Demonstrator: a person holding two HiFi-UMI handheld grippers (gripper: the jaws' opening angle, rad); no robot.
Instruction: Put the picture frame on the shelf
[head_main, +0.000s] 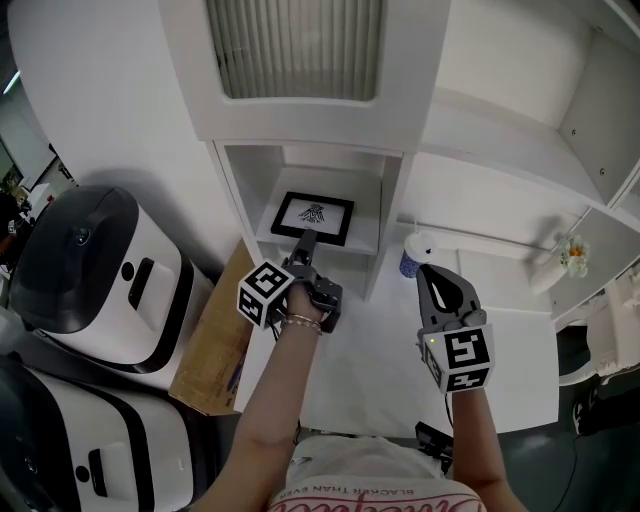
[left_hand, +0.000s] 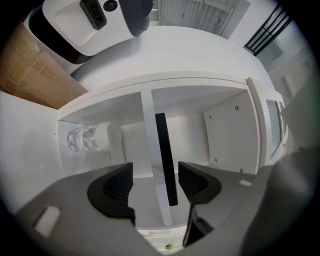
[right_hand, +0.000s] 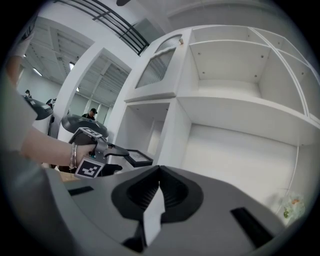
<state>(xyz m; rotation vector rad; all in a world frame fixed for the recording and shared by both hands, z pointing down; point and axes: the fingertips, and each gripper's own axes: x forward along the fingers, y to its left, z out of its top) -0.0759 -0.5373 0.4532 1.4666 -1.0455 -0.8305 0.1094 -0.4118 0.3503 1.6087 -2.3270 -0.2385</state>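
**Head view.** The picture frame (head_main: 313, 217) lies face up in the open compartment of the shelf (head_main: 368, 228). Its long axis runs from 9 to 3 o'clock, with the right end set slightly farther in. The left gripper (head_main: 303, 243) reaches in from 6 o'clock, and its tips are at the frame's near edge. The right gripper (head_main: 430, 272) hangs outside the compartment, at about 4 o'clock from the frame and well apart from it. The left gripper is therefore the nearer one.

**Left gripper view.** This camera is rolled on its side, so the picture frame (left_hand: 166, 165) shows edge-on as a dark bar running from 12 to 6 o'clock. The bar passes through the gap of the left gripper (left_hand: 156, 181). The fingers (left_hand: 117, 187) are spread. The 9 o'clock finger stands clear of the frame, and the 3 o'clock finger is just beside it. Neither finger pinches the frame. The shelf board (left_hand: 146, 130) runs alongside the frame at 9 o'clock. Whether the frame's near edge rests fully on the board cannot be determined.

**Right gripper view.** The fingers of the right gripper (right_hand: 159, 187) are pressed together with nothing held between them. The left gripper (right_hand: 117, 150) and the picture frame (right_hand: 139, 158) appear at 9 o'clock.

**Assessment.** The frame appears placed. The coming move is likely a straight withdrawal of the left gripper toward 6 o'clock, along the frame's plane, so that the 3 o'clock finger does not drag the frame.
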